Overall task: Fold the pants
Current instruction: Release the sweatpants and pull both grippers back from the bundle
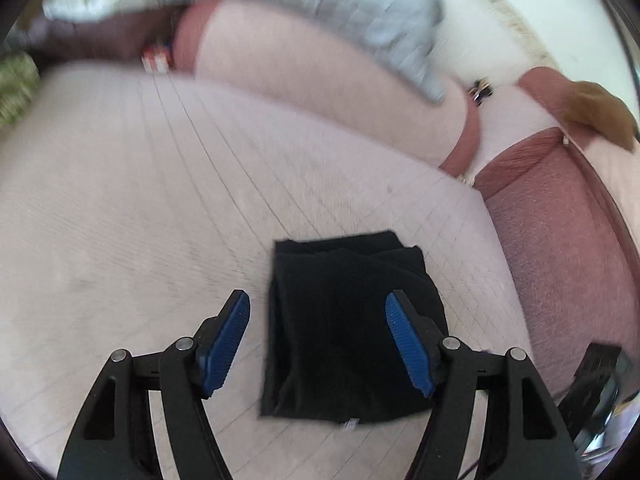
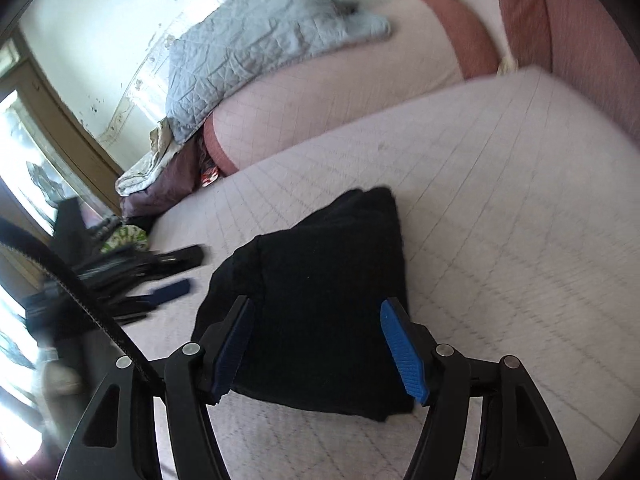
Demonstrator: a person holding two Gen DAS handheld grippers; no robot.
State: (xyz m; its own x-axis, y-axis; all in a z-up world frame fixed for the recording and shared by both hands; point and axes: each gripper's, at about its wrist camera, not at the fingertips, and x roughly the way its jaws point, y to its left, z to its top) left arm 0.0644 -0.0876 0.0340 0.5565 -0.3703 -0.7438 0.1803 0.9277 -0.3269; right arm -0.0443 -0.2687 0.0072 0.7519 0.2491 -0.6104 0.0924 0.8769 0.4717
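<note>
Lying folded small on the bed [image 1: 120, 184]: black pants [image 1: 348, 332] | soft, light, limp; pinch stacked edges | left gripper [image 1: 318, 344], right gripper [image 2: 318, 350] jaws apart, empty

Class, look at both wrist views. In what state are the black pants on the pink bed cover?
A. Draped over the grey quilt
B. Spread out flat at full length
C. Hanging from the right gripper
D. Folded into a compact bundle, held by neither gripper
D: the black pants lie as a small folded bundle on the bed cover, while the left gripper and right gripper are both open, clamping nothing.
</note>
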